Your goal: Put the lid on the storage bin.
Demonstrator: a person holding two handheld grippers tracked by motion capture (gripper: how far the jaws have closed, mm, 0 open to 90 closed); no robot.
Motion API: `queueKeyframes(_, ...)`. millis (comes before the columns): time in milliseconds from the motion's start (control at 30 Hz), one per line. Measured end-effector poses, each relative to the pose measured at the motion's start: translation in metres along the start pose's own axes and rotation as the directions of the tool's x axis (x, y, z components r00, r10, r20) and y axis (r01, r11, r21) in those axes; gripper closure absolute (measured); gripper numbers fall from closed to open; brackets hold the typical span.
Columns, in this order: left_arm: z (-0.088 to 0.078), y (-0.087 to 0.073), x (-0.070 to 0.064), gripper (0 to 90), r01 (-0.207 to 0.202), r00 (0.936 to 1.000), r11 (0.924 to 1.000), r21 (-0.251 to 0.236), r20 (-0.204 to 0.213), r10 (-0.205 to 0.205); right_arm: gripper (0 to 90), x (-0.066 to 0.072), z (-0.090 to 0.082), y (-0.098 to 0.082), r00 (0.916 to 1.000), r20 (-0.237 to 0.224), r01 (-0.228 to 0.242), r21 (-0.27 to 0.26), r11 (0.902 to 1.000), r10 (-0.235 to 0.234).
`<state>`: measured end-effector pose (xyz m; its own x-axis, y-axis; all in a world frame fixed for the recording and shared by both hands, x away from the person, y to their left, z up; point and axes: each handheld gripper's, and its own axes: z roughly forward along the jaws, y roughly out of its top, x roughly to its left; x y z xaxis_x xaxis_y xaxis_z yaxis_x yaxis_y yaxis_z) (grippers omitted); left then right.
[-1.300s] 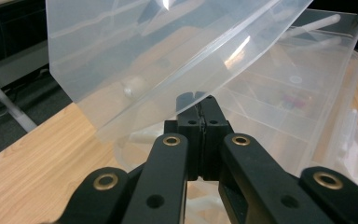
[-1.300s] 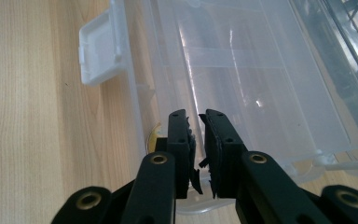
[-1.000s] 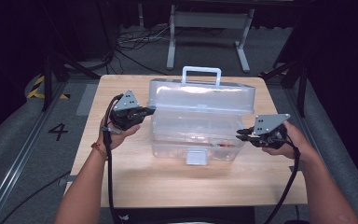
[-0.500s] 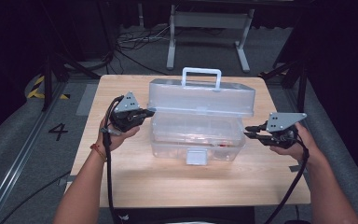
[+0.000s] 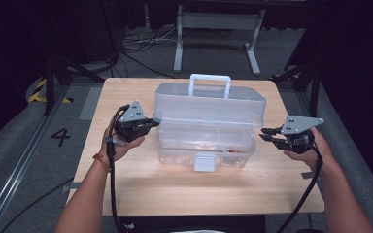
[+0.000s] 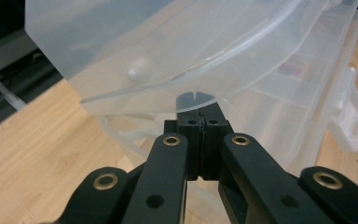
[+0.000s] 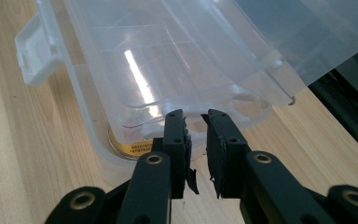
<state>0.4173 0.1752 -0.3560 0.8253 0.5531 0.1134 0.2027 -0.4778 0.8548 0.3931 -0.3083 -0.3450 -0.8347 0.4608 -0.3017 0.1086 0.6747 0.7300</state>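
A clear plastic toolbox (image 5: pixel 204 143) with a white handle (image 5: pixel 210 77) stands mid-table. Its lid (image 5: pixel 209 104) is lifted a little off the base. My left gripper (image 5: pixel 154 122) is at the lid's left end, jaws shut on a small tab (image 6: pixel 195 98) on the lid's rim, just above the left gripper (image 6: pixel 200 114) tips. My right gripper (image 5: pixel 264 134) hovers just off the box's right end, touching nothing. In its own view the right gripper (image 7: pixel 196 116) stands slightly open with an empty gap, facing the base's corner.
The white front latch (image 5: pixel 205 162) hangs loose on the base. Inside the box lie a yellow-rimmed round item (image 7: pixel 126 147) and something red (image 5: pixel 230 152). The wooden table (image 5: pixel 126 189) has bare room in front. Metal stand legs (image 5: pixel 213 43) and cables are on the floor behind.
My right gripper has drawn back to the right, off the box's right end. The left gripper has stayed at the lid's left end.
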Motion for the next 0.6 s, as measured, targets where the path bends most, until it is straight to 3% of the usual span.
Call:
queueKeyframes(333,0.001,-0.012,-0.005,90.0,-0.006,1.0000,0.9991,0.041,-0.007,0.006,77.5,-0.001,0.007,-0.009,0.9988,0.022,-0.044,0.009,0.9990,0.044)
queueKeyframes(600,-0.001,-0.014,-0.009,90.0,-0.028,0.9996,0.9963,0.082,-0.001,0.028,77.3,0.001,0.010,-0.014,0.9980,0.015,-0.062,0.004,0.9981,0.062)
